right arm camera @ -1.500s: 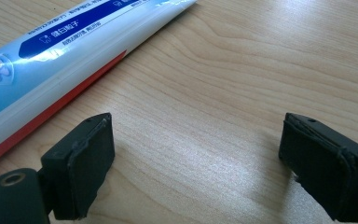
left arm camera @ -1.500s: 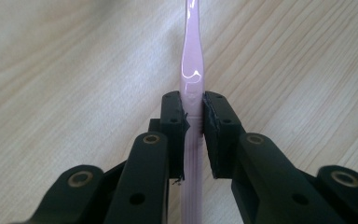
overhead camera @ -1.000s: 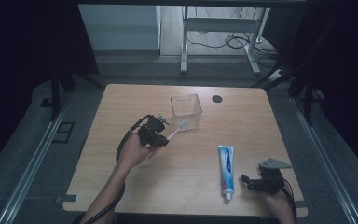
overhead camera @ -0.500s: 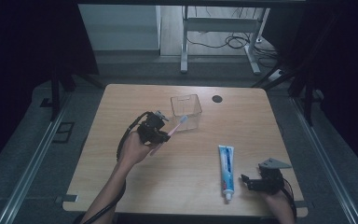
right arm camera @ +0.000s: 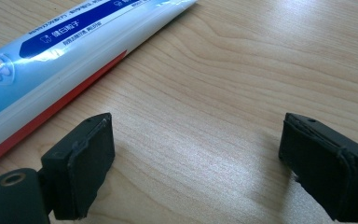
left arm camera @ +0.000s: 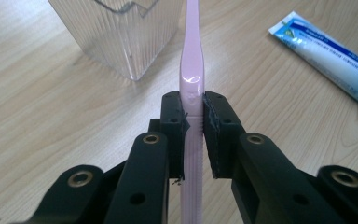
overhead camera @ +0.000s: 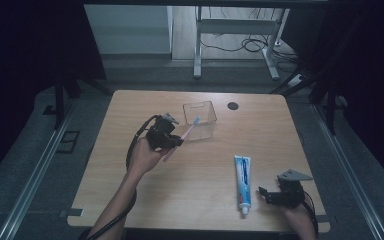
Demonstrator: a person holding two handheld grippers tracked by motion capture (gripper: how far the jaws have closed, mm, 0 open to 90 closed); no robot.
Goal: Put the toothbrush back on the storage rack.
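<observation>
Pink toothbrush (left arm camera: 192,70), clamped in left gripper (left arm camera: 193,116), was swung nearer clear box (overhead camera: 200,119) ahead, ready for drop-in; right gripper (right arm camera: 196,154) idle w/ jaws apart.

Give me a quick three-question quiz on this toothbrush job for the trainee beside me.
1. True or false: the left gripper has its jaws shut on the pink toothbrush.
2. Which thing lies on the table just beside the right gripper? A) a clear plastic container B) a toothpaste tube C) a black disc
3. Fill in: the toothbrush head points toward the clear plastic ____.

Key:
1. True.
2. B, the toothpaste tube; the right gripper's jaws stand open with nothing between them.
3. Container.
</observation>
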